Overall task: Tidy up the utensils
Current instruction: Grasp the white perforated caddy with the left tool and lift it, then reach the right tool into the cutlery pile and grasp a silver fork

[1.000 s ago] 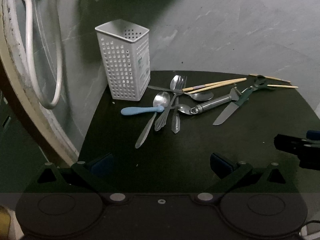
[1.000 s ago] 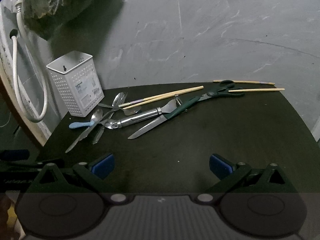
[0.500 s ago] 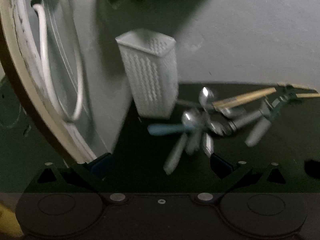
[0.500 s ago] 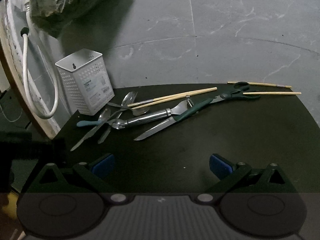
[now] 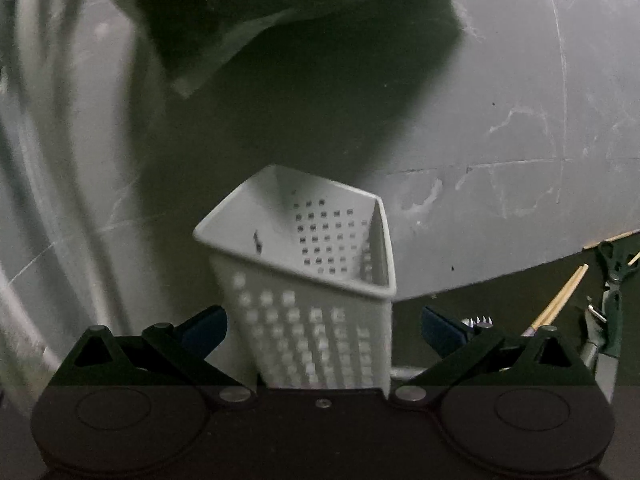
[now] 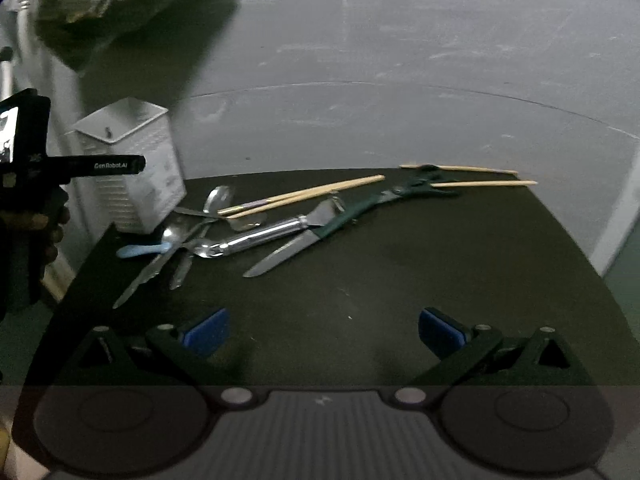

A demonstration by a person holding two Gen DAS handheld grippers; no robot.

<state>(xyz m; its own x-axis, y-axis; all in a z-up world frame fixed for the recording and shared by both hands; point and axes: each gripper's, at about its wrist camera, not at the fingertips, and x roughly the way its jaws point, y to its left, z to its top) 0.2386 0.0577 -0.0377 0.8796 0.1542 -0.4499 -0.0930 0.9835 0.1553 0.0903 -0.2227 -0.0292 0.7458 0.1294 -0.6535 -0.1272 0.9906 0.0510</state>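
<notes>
The white perforated utensil holder (image 5: 312, 280) fills the middle of the left wrist view, empty inside. My left gripper (image 5: 323, 330) is open, one blue pad on each side of the holder; whether they touch it I cannot tell. In the right wrist view the holder (image 6: 128, 172) stands at the table's far left corner, with a black finger (image 6: 116, 166) of the left gripper across it. Spoons, a fork, a blue-handled spoon (image 6: 144, 249), a steel-handled tool (image 6: 264, 234), a knife (image 6: 288, 250), chopsticks (image 6: 304, 196) and green scissors (image 6: 400, 192) lie beside it. My right gripper (image 6: 322, 328) hovers open over bare table, holding nothing.
The black table (image 6: 440, 280) ends against a grey wall (image 6: 360, 80). A second pair of chopsticks (image 6: 480, 176) lies at the far edge by the scissors. A dark bundle (image 5: 280, 20) hangs above the holder. A person's hand (image 6: 52, 236) grips the left tool.
My left gripper has swung left and closed in on the holder, which now sits between its open fingers. The right gripper has drifted slightly, and the left tool now shows in its view.
</notes>
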